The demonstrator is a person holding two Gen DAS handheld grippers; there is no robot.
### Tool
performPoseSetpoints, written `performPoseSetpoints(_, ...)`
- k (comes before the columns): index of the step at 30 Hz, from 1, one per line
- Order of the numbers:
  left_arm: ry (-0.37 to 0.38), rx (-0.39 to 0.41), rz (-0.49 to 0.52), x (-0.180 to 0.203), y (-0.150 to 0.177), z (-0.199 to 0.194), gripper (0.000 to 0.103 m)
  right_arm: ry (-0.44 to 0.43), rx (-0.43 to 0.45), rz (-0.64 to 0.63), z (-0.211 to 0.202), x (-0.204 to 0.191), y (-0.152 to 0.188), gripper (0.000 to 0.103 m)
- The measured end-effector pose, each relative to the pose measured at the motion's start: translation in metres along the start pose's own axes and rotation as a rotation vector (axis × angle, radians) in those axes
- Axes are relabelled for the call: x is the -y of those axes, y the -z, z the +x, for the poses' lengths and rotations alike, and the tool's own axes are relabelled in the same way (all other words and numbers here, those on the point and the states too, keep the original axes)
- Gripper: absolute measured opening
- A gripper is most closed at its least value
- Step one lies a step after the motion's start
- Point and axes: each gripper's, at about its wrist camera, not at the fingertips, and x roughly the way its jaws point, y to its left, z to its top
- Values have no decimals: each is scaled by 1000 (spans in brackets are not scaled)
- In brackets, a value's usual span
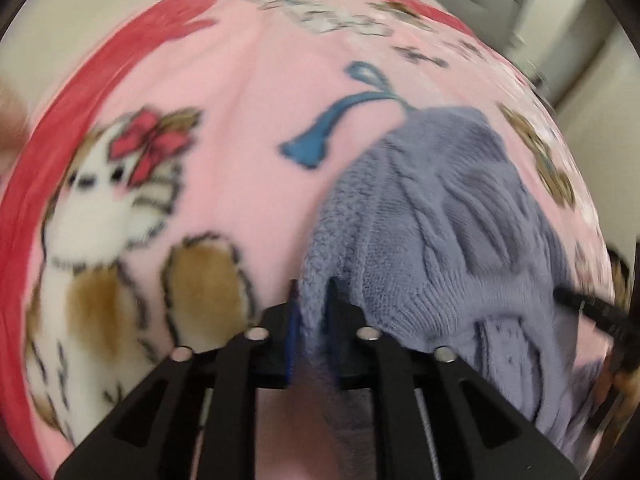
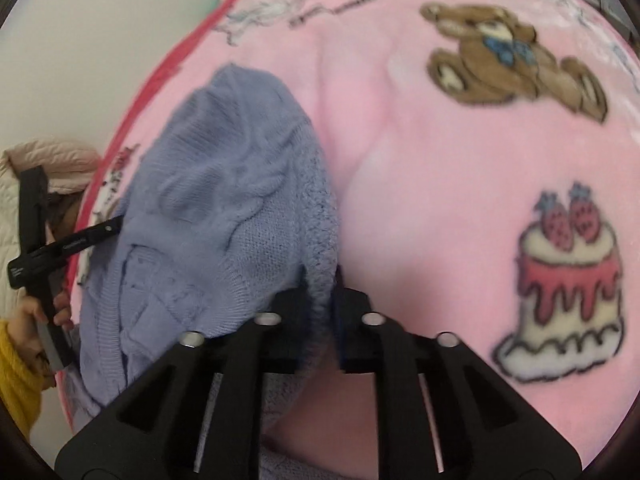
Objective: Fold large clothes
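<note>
A lavender cable-knit sweater (image 1: pixel 440 216) hangs bunched over a pink cartoon-print blanket (image 1: pixel 248 120). My left gripper (image 1: pixel 314 300) is shut on a thick fold of the sweater's edge, which runs between its fingers. In the right wrist view the same sweater (image 2: pixel 224 208) lies to the left, and my right gripper (image 2: pixel 322 284) is shut on another fold of its edge. The sweater hangs between the two grippers above the blanket (image 2: pixel 440 168). The other gripper shows at the far left of the right wrist view (image 2: pixel 52 248).
The blanket has a red border (image 1: pixel 80 92) and prints of a kitten (image 1: pixel 104 208), a bear (image 2: pixel 516 56) and a cake (image 2: pixel 568 288). A cream wall lies beyond its left edge. The person's yellow sleeve (image 2: pixel 16 380) shows at lower left.
</note>
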Motion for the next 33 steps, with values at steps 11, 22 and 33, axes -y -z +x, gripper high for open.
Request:
performPoseSetpoints(11,96,35,-75,-7,-41,9,75,-4,-5,10,23,-9,-72,65)
performPoseSetpoints(22,128,46,57,40,-52,3,4,-39,-52,-133,29,-50,-77,11)
performPoseSetpoints(33,333,171,144,8,34,-124,4,-307,135,-276,-130,-91,4,9)
